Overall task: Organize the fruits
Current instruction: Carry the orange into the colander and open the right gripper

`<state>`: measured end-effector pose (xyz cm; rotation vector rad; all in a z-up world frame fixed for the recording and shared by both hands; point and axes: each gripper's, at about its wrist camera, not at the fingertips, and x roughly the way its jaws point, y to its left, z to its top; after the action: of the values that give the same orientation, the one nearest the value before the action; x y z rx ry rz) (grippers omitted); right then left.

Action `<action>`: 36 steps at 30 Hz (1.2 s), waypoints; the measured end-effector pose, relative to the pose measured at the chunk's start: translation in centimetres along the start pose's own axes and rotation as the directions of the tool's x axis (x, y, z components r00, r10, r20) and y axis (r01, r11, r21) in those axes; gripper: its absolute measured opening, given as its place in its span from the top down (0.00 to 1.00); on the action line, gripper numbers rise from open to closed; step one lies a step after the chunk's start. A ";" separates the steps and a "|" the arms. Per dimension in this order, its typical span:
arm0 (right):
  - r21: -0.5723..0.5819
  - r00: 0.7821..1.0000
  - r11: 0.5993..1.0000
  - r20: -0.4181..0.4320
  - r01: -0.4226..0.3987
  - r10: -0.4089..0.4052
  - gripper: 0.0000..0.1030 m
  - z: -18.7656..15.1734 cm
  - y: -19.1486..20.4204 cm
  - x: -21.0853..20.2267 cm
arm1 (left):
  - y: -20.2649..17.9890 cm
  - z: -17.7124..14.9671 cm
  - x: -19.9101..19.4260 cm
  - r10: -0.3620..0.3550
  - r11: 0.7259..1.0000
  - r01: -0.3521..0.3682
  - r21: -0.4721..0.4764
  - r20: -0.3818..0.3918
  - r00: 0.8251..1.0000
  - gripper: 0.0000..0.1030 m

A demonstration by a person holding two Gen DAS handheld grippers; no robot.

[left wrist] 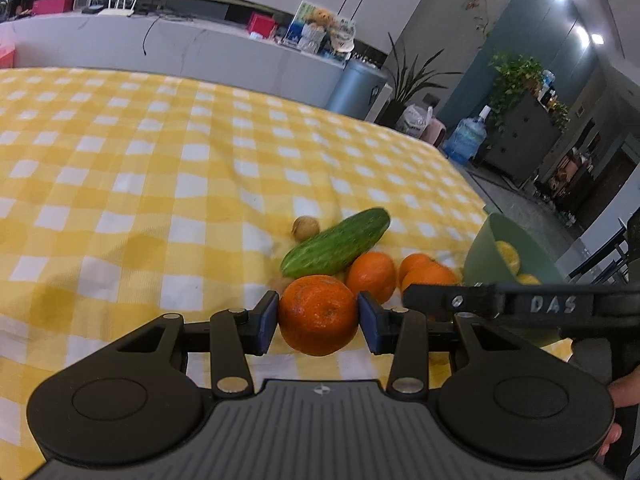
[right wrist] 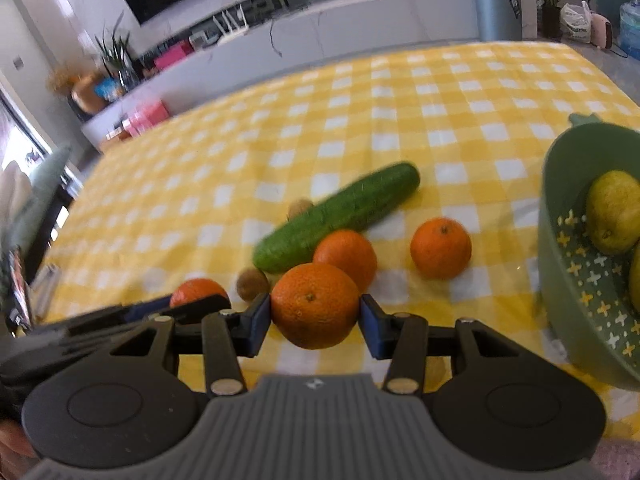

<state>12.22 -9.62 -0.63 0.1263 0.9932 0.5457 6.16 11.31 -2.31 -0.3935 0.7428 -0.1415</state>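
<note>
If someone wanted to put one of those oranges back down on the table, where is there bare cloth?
The checked cloth lies bare beyond the cucumber, out to the far edge. A smaller bare strip runs between the lone orange and the green bowl. It is crowded in front of the cucumber, where oranges and small brown fruits cluster.

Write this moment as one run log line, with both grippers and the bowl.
left gripper: shut on orange | right gripper: shut on second orange | green bowl: holds yellow-green fruit

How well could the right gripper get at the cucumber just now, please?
Probably not now: the right gripper is shut on an orange, and another orange lies before the cucumber.
</note>
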 end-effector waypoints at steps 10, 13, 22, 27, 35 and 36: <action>0.145 0.986 0.989 0.160 0.013 -0.036 0.56 1.1 -3.4 -5.9 | -3.6 1.4 -2.4 -0.006 1.000 0.005 0.012 0.037 0.999 0.53; 0.195 0.977 0.981 0.205 0.022 -0.063 0.56 1.1 -5.0 -7.9 | -5.1 1.7 -3.1 -0.048 0.999 0.047 0.026 0.049 0.998 0.53; 0.354 0.935 0.932 0.299 0.078 -0.192 0.56 -0.3 -12.0 -13.6 | -11.6 2.7 -1.1 -0.214 0.974 0.215 0.072 -0.014 0.977 0.53; 0.460 0.926 0.879 0.266 0.123 -0.269 0.56 -1.7 -16.2 -14.1 | -14.8 2.7 2.8 -0.279 0.956 0.285 0.065 -0.093 0.956 0.53; 0.402 0.960 0.908 0.184 0.120 -0.209 0.55 -2.4 -17.4 -11.4 | -17.5 2.9 8.6 -0.253 0.957 0.272 0.099 -0.175 0.952 0.53; 0.407 0.965 0.907 0.174 0.110 -0.195 0.54 -2.4 -17.5 -11.0 | -17.7 2.9 9.1 -0.259 0.956 0.279 0.093 -0.183 0.948 0.53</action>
<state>12.20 -30.43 0.39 0.4549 0.8848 0.1746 15.01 -6.39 0.96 -0.3722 0.8415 -0.4793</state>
